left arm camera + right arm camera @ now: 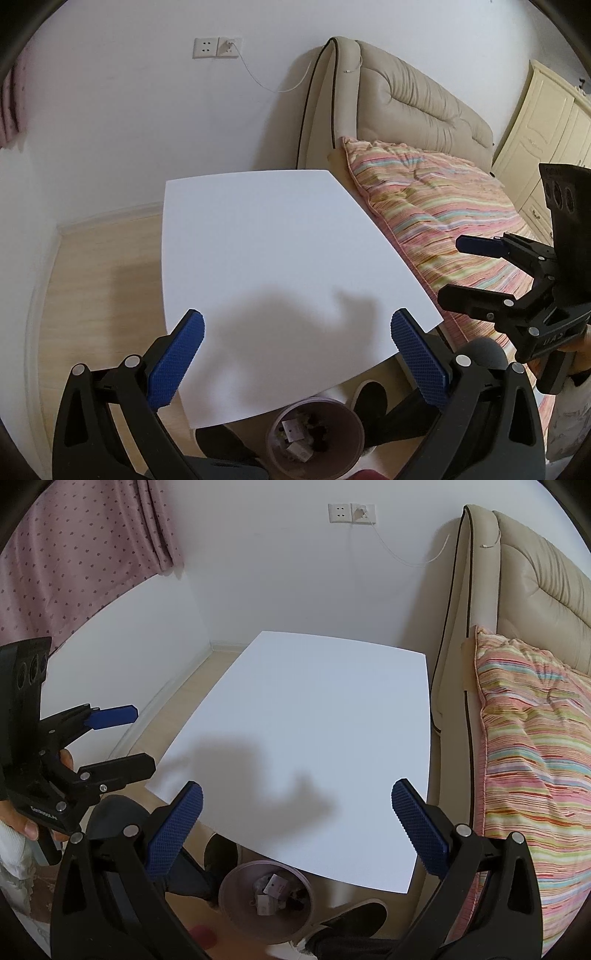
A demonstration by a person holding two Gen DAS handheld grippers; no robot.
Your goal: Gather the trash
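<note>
Pale paper scraps lie in the mauve bin under the white table; they look light and crushable, best pinched at an edge. Both the left gripper and right gripper gape wide, holding nothing.

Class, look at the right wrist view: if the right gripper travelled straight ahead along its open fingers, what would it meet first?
Probably the white table. The right gripper, empty with fingers spread, points down at its bare top, with only shadow there. Depth is unclear, but nothing shows in between; the bin sits lower, under the near edge.
</note>
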